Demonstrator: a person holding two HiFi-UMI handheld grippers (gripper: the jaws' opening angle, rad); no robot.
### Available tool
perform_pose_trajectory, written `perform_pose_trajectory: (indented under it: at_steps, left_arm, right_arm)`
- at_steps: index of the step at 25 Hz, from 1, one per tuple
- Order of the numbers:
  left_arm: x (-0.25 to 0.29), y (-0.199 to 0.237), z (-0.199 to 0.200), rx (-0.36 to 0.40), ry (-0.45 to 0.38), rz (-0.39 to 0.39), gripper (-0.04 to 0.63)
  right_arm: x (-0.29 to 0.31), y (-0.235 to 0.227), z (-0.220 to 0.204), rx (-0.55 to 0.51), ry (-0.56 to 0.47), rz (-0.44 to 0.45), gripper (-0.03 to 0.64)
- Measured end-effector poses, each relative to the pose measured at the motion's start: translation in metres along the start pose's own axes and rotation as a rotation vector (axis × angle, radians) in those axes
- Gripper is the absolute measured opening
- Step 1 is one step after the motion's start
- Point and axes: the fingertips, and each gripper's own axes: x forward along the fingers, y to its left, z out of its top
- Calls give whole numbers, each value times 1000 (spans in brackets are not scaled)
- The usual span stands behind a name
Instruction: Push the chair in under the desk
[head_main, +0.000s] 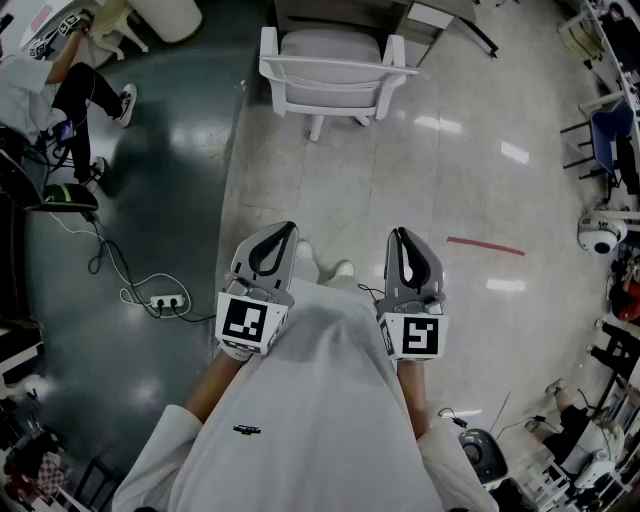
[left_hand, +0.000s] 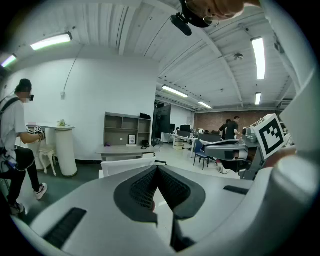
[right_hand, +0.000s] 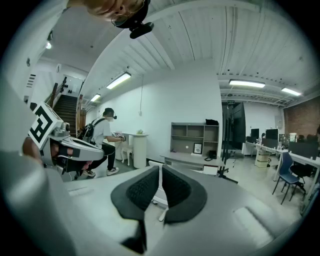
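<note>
Facing one white chair (head_main: 333, 62): two closed, empty grippers, left gripper (head_main: 283, 232), right gripper (head_main: 400, 236).

The left gripper (head_main: 286, 230) and the right gripper (head_main: 400, 234) are held out before the chest, side by side but apart, pointing forward and slightly down. The left jaws are pressed together. The right jaws leave a thin slit. Both are empty.
</note>
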Motion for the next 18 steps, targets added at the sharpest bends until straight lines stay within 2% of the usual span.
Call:
perform_pose_trajectory:
  at_steps: [8,13,18]
  left_arm:
    - [-7,-34,16,-10,-11,-26,8]
    - [-5,-21,21,-18,-19,-24,8]
    - [3,5,20,-38,-41,-32,8]
  right_arm:
    - [-21,1,9,-1,-13,27,26]
    - [-14,0,8,46,-30,22,25]
    - [7,11,8,-1,-27,9,23]
